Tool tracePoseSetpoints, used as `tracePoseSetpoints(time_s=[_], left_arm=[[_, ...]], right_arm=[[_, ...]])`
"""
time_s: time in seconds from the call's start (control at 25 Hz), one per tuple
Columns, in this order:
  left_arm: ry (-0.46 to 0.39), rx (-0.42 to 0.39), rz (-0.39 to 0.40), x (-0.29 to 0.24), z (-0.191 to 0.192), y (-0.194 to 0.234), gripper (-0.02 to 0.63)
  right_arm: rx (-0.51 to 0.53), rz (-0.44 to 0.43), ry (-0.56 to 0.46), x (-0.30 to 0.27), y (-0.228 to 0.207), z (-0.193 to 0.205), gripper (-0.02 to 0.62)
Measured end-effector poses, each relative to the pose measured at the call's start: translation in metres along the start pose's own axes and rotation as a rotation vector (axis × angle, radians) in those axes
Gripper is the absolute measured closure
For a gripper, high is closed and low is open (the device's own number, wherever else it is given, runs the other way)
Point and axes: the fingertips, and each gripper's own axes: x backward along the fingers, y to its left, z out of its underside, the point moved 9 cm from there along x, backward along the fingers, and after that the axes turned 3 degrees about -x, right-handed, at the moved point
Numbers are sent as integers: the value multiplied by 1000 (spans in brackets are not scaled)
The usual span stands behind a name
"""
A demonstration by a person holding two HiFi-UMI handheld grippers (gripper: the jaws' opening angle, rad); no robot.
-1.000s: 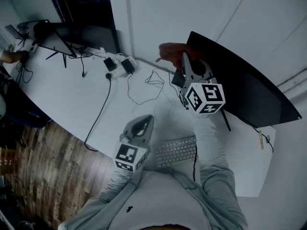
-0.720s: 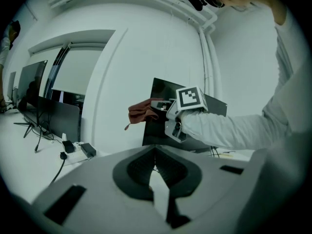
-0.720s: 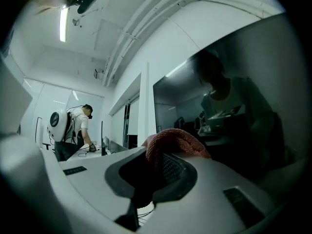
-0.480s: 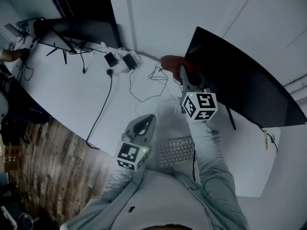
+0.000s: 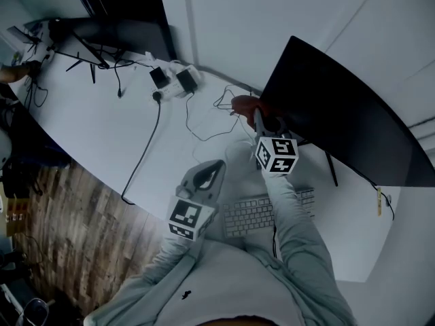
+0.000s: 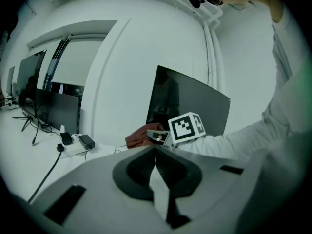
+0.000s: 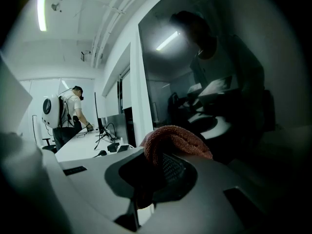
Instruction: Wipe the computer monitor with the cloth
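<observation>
A large dark computer monitor stands on the white desk, seen from above in the head view. My right gripper is shut on a reddish-brown cloth, held by the monitor's lower left corner. In the right gripper view the cloth bulges out between the jaws, close to the dark screen. My left gripper hangs low over the desk left of the keyboard, jaws shut with nothing in them. The left gripper view shows the monitor, the cloth and the right gripper's marker cube.
A white keyboard lies in front of the monitor. Loose cables and power adapters lie on the desk behind. A second monitor stands at the far left. A person works at the desk's far end.
My right gripper with the cloth has shifted slightly down and toward me along the monitor's left corner. The left gripper has stayed in place.
</observation>
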Motion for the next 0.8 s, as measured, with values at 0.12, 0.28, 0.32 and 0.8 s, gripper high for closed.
tracePoseSetpoints(time_s=[0.12,0.28,0.32,0.8], left_arm=[[2,-2,3,-2,1,0,586],[21,6,6,-3,4,2,586],[23,4,8,-3,3,3,586],[20,2,-13,-8,-6,-7,586]], right_arm=[[-36,9,42,-5,-5,16,558],[-66,34,95,-11,-9,35,558],[-73,38,105,-12,-10,39,558],[-88,19,142,-12,-19,46,558]])
